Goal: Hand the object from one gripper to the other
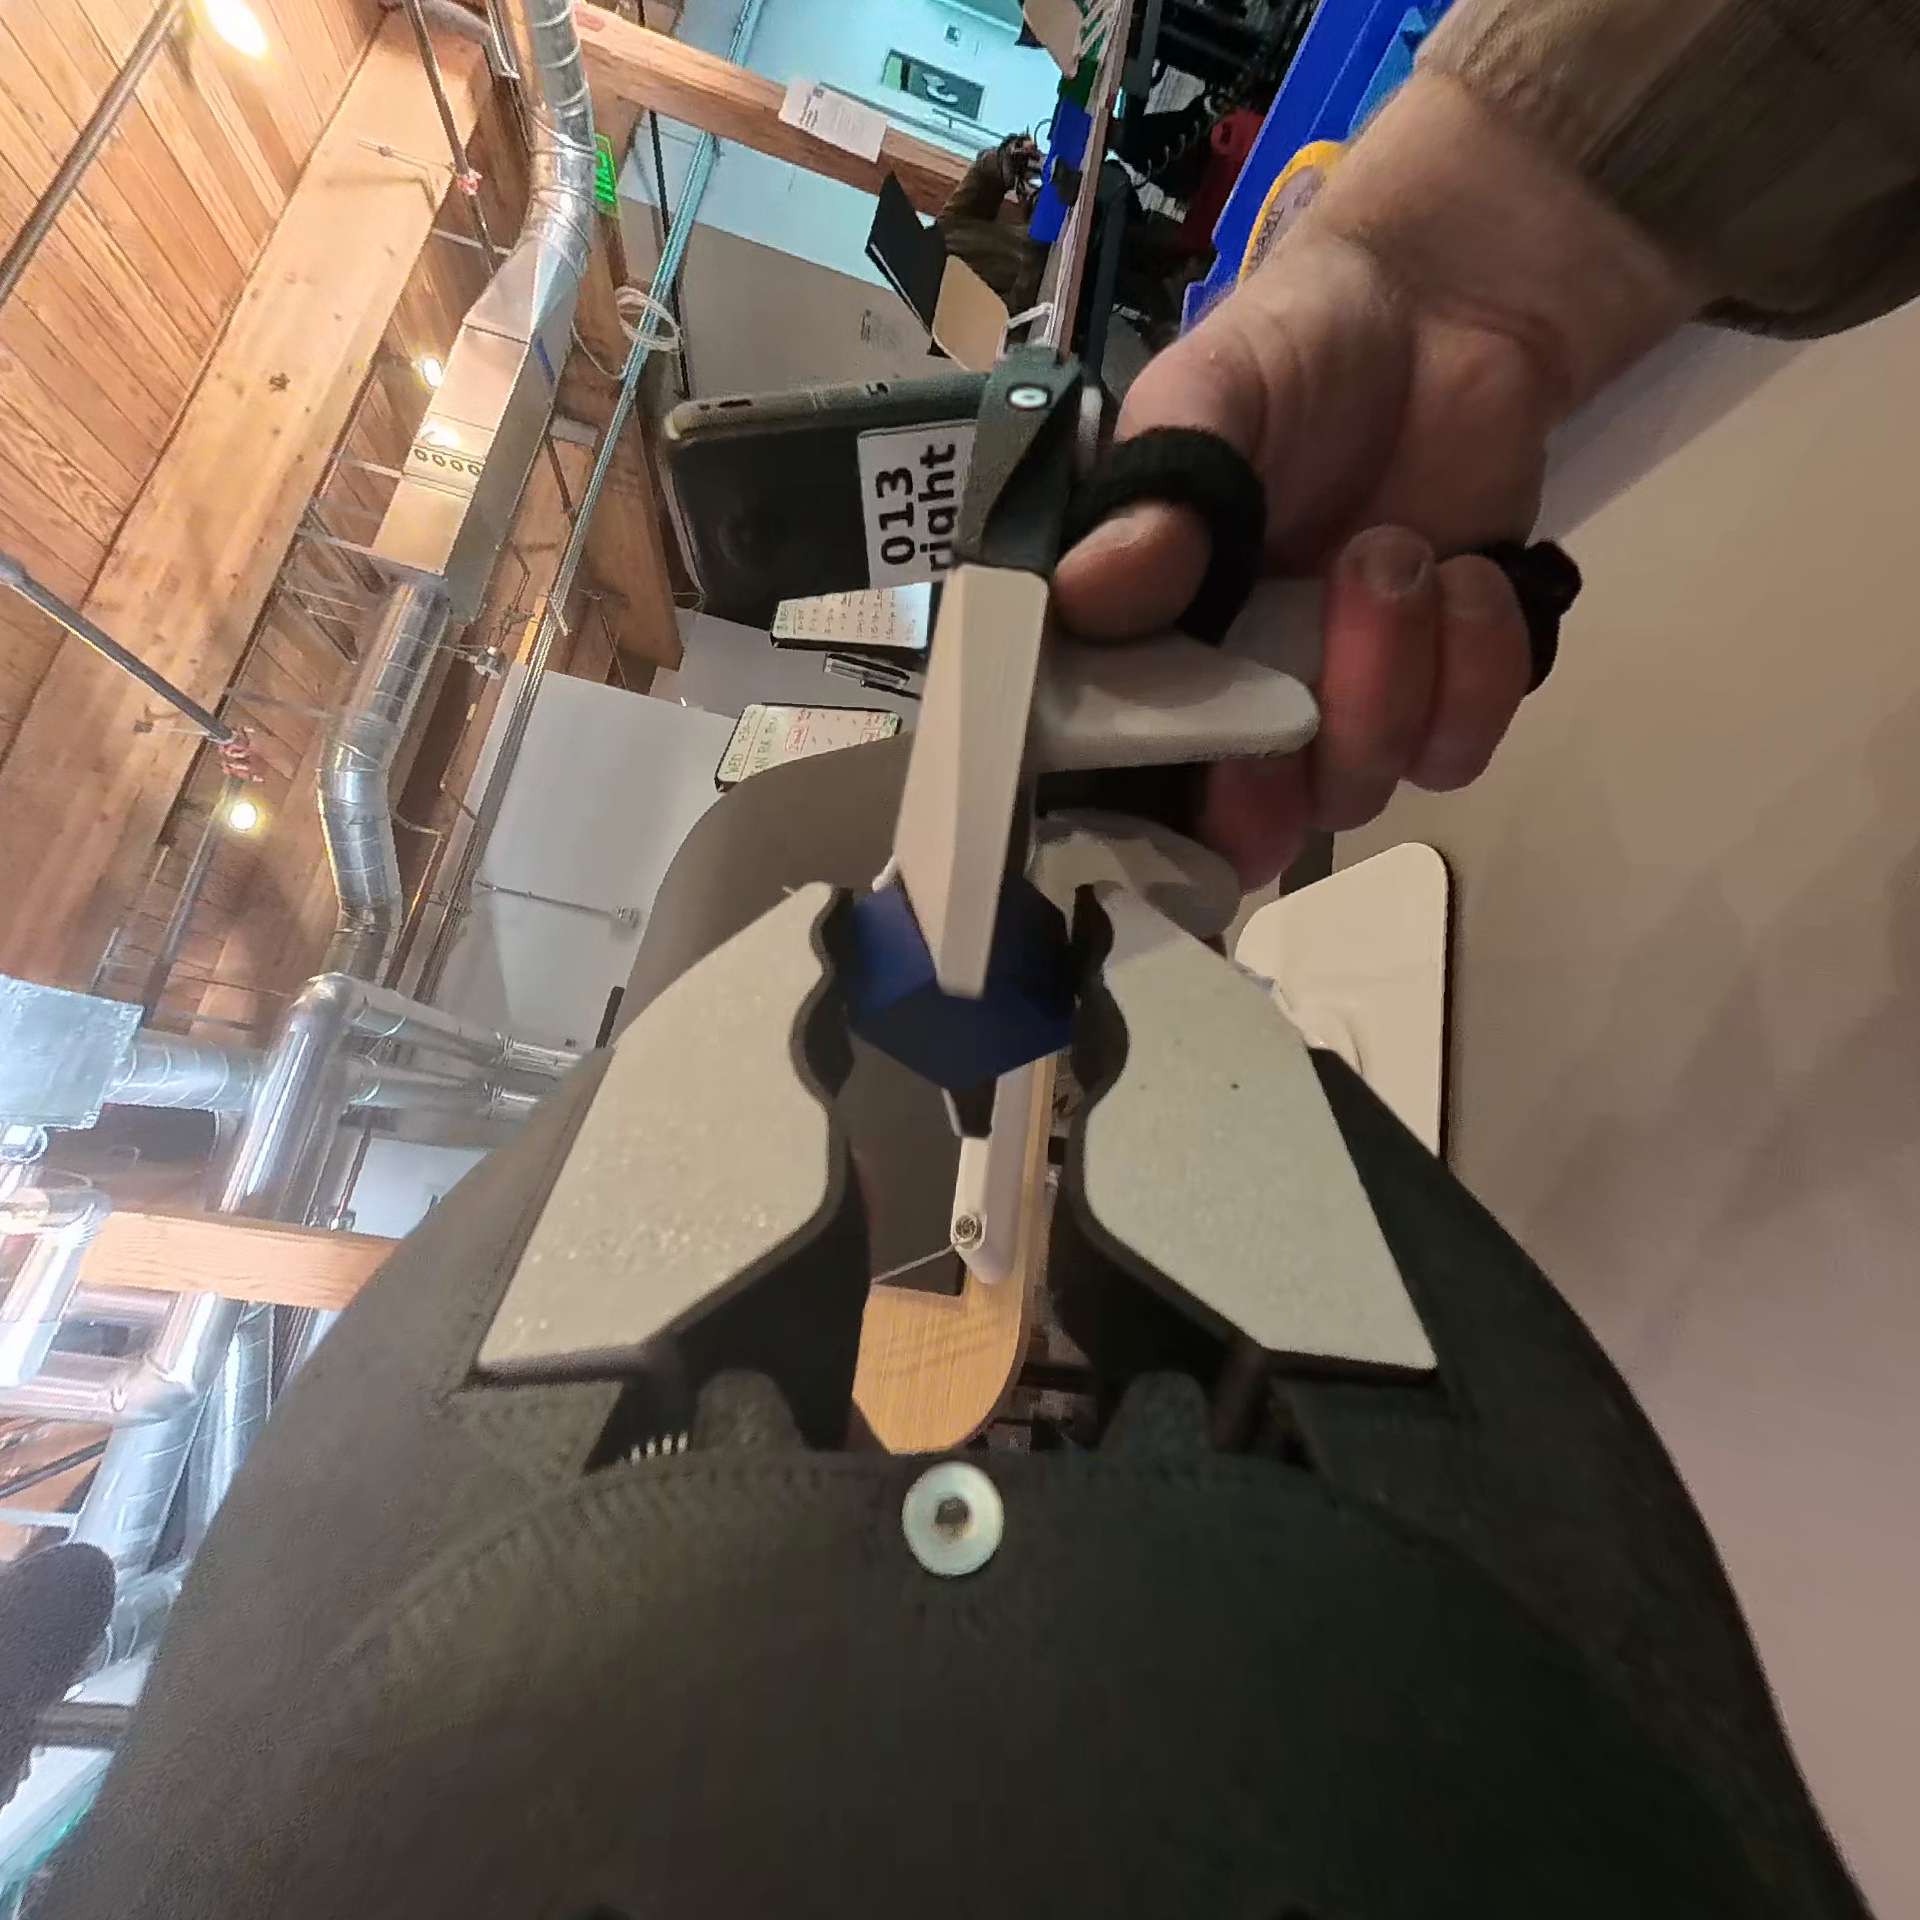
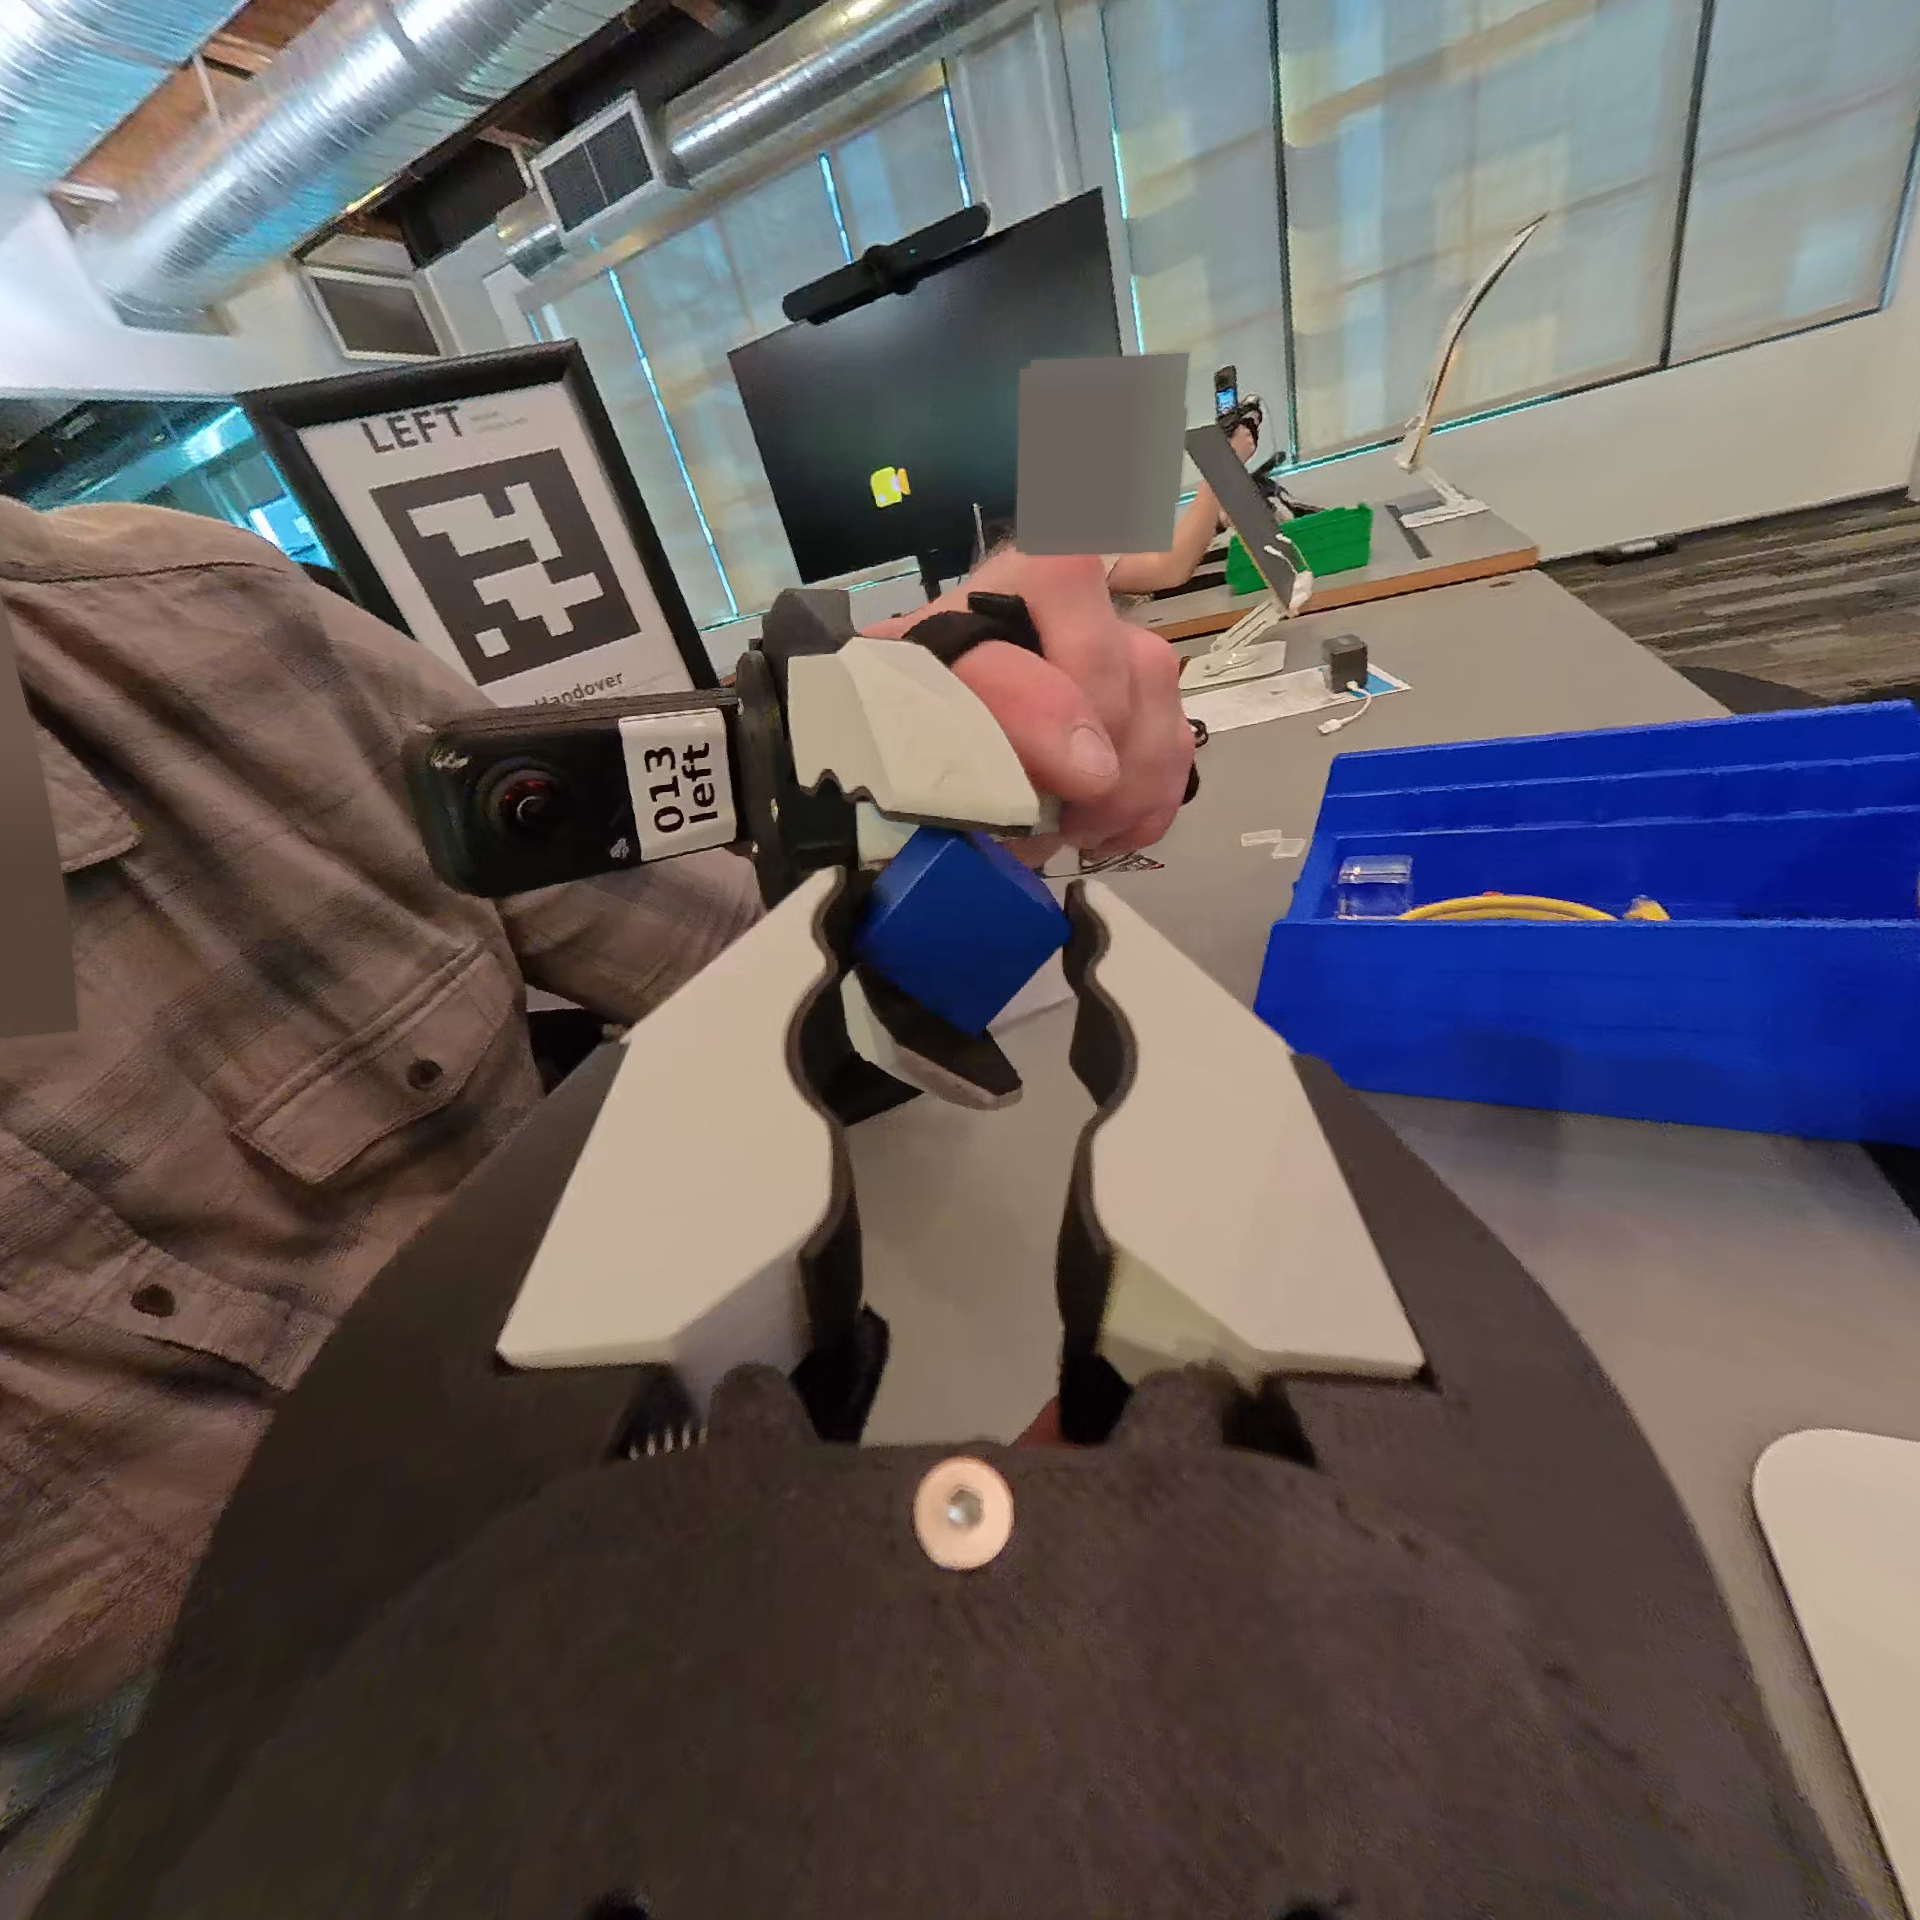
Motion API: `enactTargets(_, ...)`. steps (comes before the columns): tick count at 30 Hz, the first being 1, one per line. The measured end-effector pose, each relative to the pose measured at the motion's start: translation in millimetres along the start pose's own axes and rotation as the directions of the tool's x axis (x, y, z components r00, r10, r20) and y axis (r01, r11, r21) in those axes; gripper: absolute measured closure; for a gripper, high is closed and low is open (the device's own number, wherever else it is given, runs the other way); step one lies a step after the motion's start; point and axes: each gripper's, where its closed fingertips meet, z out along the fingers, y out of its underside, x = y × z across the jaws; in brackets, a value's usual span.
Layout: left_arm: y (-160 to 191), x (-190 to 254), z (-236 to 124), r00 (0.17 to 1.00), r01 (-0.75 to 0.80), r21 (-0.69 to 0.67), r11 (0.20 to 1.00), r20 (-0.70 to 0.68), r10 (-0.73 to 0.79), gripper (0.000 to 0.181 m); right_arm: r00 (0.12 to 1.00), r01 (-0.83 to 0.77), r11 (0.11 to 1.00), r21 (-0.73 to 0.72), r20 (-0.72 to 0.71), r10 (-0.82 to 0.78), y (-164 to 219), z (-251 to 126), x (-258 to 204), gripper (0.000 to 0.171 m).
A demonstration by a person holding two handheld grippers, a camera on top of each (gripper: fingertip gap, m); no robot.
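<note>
Cube (image 2: pixel 961 940) up in mid-air, clamped top and bottom by the left gripper (image 2: pixel 940 925), while the right gripper (image 2: pixel 961 914) straddles it side to side, fingers apart or barely touching, grips crossed at right angles. Over on the table, blue bin (image 2: pixel 1558 997) holds a yellow cable (image 2: pixel 1507 909) and a clear block (image 2: pixel 1374 883)

Printed labels and signs, wording withheld

White labels are borne by each camera body (image 1: pixel 821 499) (image 2: pixel 582 790); a framed marker sign (image 2: pixel 488 540) is propped behind.

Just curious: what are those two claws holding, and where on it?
A blue block. The left gripper clamps two opposite faces; the right gripper brackets it, contact unclear.
</note>
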Motion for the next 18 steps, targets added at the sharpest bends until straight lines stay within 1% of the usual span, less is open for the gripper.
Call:
enactTargets(9, -4.4, -2.0, -1.1, 1.0, -0.02, 0.024, 1.0, 0.024, 0.02, 0.142, 0.999, 0.022, 1.0, 0.017, 0.038, -0.023, -1.5, -0.7, -5.3, 0.135)
enactTargets(13, -9.3, -12.9, -5.5, 0.997, 0.024, 0.072, 0.997, 0.067, -0.029, 0.132, 0.993, 0.036, 0.994, 0.103, 0.111, -0.048, -10.5, -8.6, -15.4, 0.135)
enactTargets(15, -11.1, -18.9, -7.9, 0.99, 0.12, 0.108, 0.987, 0.058, -0.127, 0.131, 0.992, 0.062, 0.988, 0.145, 0.101, -0.077, -16.6, -14.0, -15.1, 0.135)
enactTargets(16, -11.6, -21.0, -9.1, 0.977, 0.203, 0.135, 0.97, 0.032, -0.209, 0.132, 0.992, 0.084, 0.984, 0.156, 0.085, -0.098, -19.2, -16.4, -14.6, 0.135)
enactTargets(17, -11.6, -23.3, -10.7, 0.951, 0.305, 0.166, 0.938, -0.009, -0.308, 0.132, 0.99, 0.11, 0.981, 0.157, 0.065, -0.122, -21.1, -18.4, -14.4, 0.135)
enactTargets(18, -9.5, -25.6, -11.9, 0.909, 0.415, 0.191, 0.89, -0.059, -0.412, 0.133, 0.987, 0.149, 0.978, 0.148, 0.033, -0.156, -22.5, -19.9, -13.5, 0.135)
